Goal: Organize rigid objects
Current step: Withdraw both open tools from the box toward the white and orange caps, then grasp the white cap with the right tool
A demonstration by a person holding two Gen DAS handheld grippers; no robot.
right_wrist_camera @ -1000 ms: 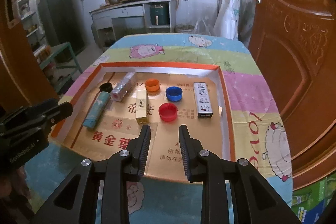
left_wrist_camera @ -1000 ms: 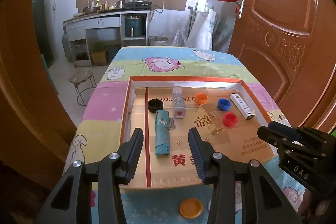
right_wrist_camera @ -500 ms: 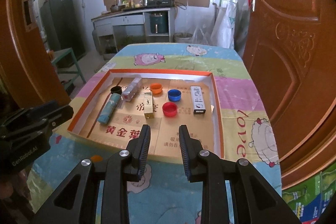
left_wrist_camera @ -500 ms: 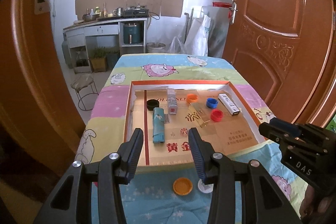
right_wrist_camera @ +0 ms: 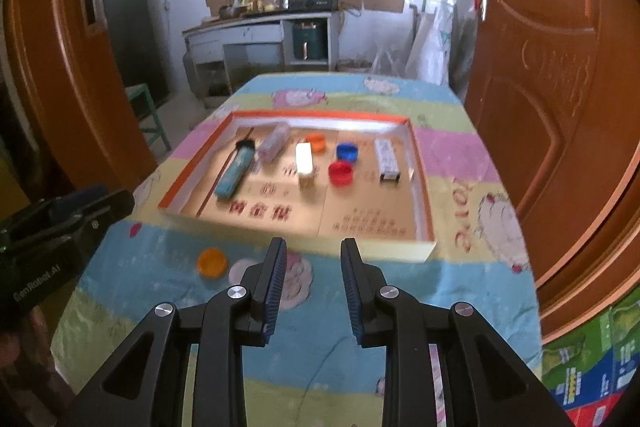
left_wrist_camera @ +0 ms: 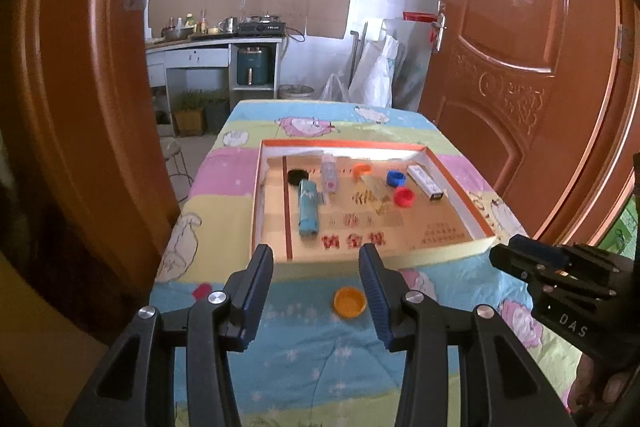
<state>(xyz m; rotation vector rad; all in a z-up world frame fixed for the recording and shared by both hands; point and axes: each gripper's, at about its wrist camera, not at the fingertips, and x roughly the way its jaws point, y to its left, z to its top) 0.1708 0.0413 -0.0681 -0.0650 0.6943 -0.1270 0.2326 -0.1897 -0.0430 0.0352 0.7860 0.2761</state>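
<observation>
While both grippers hover apart and empty, left gripper (left_wrist_camera: 316,287) and right gripper (right_wrist_camera: 314,277) face the orange-rimmed tray (right_wrist_camera: 420,183) holding caps and boxes; an orange cap (left_wrist_camera: 350,302) lies on the tablecloth (right_wrist_camera: 320,347) outside it; housings read "DAS" and "GenRobot.AI"

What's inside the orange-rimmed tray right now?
In the tray: teal tube, black cap, clear bottle, gold box, white box, orange cap, blue cap, red cap. Nothing visibly covered.
</observation>
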